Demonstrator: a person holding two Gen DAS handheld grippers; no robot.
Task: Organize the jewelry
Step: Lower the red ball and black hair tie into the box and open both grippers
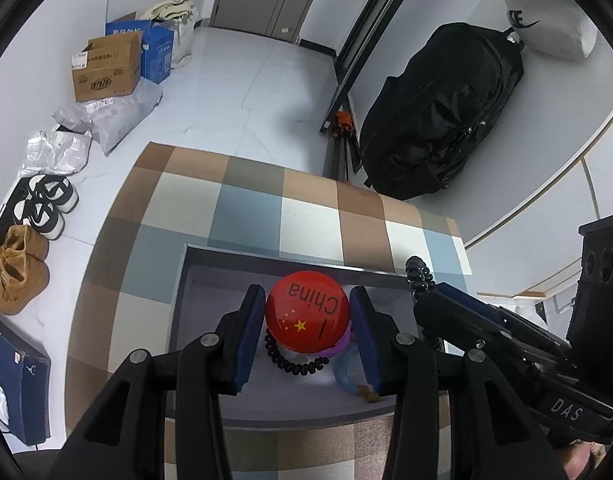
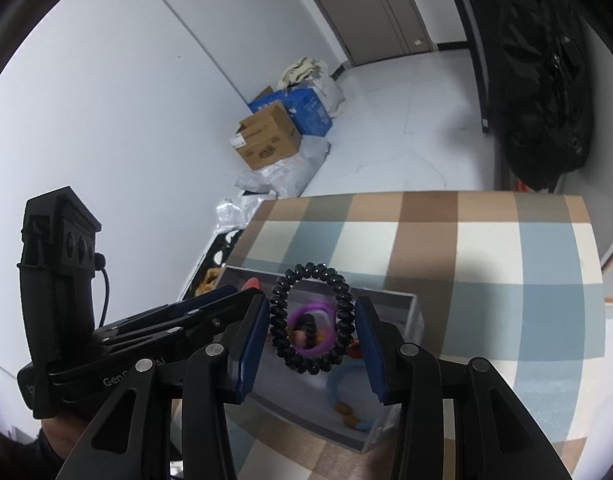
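Already, a purple ring [image 2: 311,330], a blue ring [image 2: 338,390] and a black coil [image 1: 296,364] are seen lying in the grey box [image 1: 210,256]. The red badge [image 1: 307,312] is clamped between the left gripper [image 1: 307,320] fingers, over the box. Another coil [image 2: 311,320] is gripped upright by the right gripper [image 2: 311,332]. Both are judged still to be set down in the box

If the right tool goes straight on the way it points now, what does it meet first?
Probably the grey tray below: the right tool, holding a black coil bracelet, points at the purple ring lying inside. Depth is unclear.
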